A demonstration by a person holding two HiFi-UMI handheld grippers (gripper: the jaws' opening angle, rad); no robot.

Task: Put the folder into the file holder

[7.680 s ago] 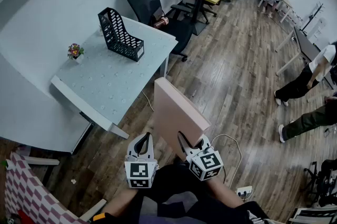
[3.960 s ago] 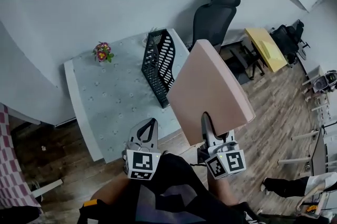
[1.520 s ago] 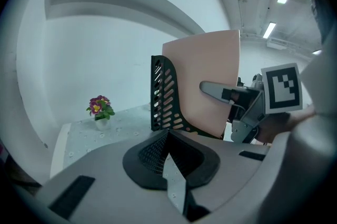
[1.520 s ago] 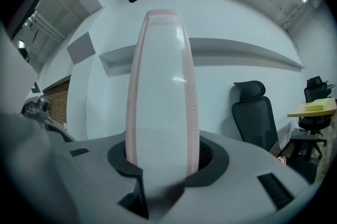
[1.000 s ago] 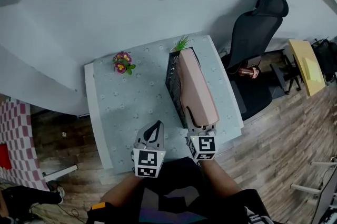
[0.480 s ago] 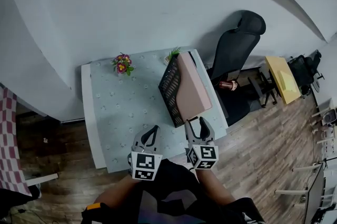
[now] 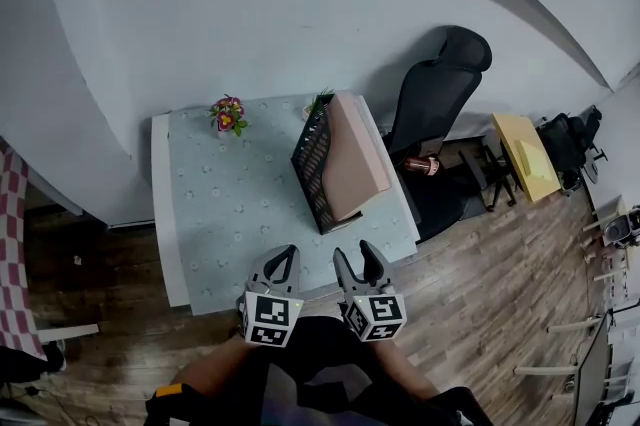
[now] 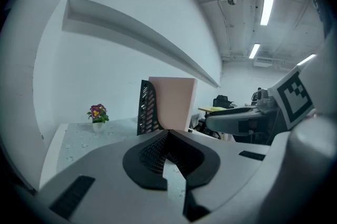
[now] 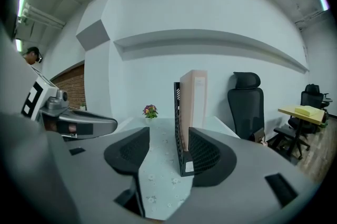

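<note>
The folder (image 7: 352,159) is standing on edge inside the holder (image 7: 311,166), its pink bulk rising well above the black lattice walls. The holder is sitting on the table (image 7: 225,214), toward the right side, with its low front end facing the person. Both grippers are hanging over the table's near edge, well short of the holder and touching nothing. The left gripper (image 7: 283,260) is keeping its jaws pressed together with nothing between them; in its own view the tips are meeting in a point, and the holder and folder are showing beyond them. The right gripper (image 7: 357,258) is holding its jaws wide apart and empty; in the right gripper view the holder's front and the folder's narrow edge are lining up in the gap between them, clearly farther back and not in contact. The two grippers are sitting side by side, near each other but apart. At the table's far left corner a small flower pot (image 7: 227,114) is blooming pink and yellow, and a little green plant (image 7: 321,99) is peeking out just behind the holder. A black chair (image 7: 438,94) is standing just beside the table's right end, and a yellow desk (image 7: 524,154) is standing farther off on the wooden floor (image 7: 500,294).
</note>
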